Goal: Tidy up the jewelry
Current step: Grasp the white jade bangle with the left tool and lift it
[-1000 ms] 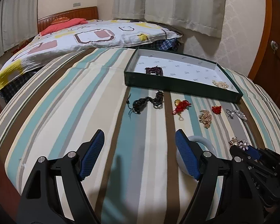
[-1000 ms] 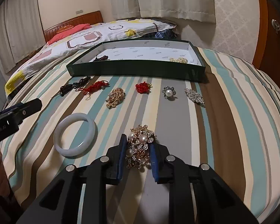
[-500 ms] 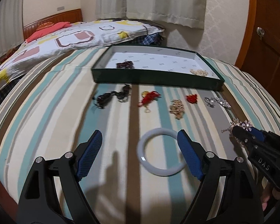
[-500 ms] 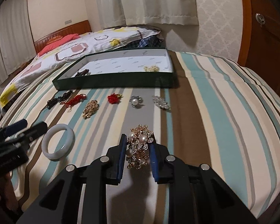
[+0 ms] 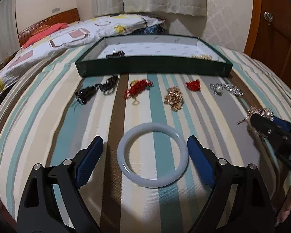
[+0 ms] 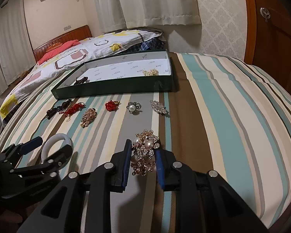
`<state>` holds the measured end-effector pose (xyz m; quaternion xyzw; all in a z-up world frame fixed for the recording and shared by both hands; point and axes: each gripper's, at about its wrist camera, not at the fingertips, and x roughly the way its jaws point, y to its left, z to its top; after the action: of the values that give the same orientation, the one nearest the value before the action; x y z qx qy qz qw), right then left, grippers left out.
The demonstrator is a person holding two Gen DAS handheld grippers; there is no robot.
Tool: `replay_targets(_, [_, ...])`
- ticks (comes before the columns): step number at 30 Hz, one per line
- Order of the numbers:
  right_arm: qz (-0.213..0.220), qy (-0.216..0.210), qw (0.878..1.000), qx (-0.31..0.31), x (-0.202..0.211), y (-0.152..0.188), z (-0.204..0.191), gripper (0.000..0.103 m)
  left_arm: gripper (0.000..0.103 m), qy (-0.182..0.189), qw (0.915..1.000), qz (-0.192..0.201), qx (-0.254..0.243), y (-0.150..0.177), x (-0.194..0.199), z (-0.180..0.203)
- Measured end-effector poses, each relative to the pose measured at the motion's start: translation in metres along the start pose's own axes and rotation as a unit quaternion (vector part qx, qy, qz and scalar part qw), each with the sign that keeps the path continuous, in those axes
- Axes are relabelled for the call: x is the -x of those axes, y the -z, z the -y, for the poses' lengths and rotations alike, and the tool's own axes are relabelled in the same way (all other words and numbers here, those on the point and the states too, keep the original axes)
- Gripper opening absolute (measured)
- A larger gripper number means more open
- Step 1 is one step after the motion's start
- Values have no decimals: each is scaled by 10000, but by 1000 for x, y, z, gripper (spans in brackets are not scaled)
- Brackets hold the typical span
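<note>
My right gripper [image 6: 142,155] is shut on a gold pearl brooch [image 6: 145,151] and holds it above the striped bedspread; it also shows at the right of the left wrist view [image 5: 260,116]. My left gripper [image 5: 145,151] is open, its blue pads either side of a white jade bangle [image 5: 152,155] lying flat on the bed; the bangle shows in the right wrist view [image 6: 57,142] too. A green tray [image 5: 153,66] with white lining stands beyond, holding a dark bead bracelet [image 5: 116,54] and a gold piece [image 5: 201,56].
In a row before the tray lie a black bead strand [image 5: 97,90], a red cord bracelet [image 5: 137,87], a gold brooch [image 5: 173,98], a red knot [image 5: 193,85], a pearl ring [image 5: 216,89] and a crystal brooch [image 5: 232,89]. A quilt [image 5: 77,35] lies behind. A wooden door [image 6: 271,29] is right.
My left gripper has moved right and forward until its open jaws flank the white bangle. My right gripper has lifted and pulled back with the pearl brooch still in it.
</note>
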<state>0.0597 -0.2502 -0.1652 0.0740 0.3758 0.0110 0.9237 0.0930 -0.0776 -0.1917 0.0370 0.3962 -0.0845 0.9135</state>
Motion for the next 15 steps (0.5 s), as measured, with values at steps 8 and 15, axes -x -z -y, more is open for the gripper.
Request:
replay_targets(8, [-55, -13, 10000, 21, -3, 2, -1, 24, 78, 42, 10000, 74, 48, 2, 1, -4])
replay_targets(15, [-58, -30, 10000, 51, -4, 3, -4, 24, 69, 151, 9998, 108, 34, 2, 4, -6])
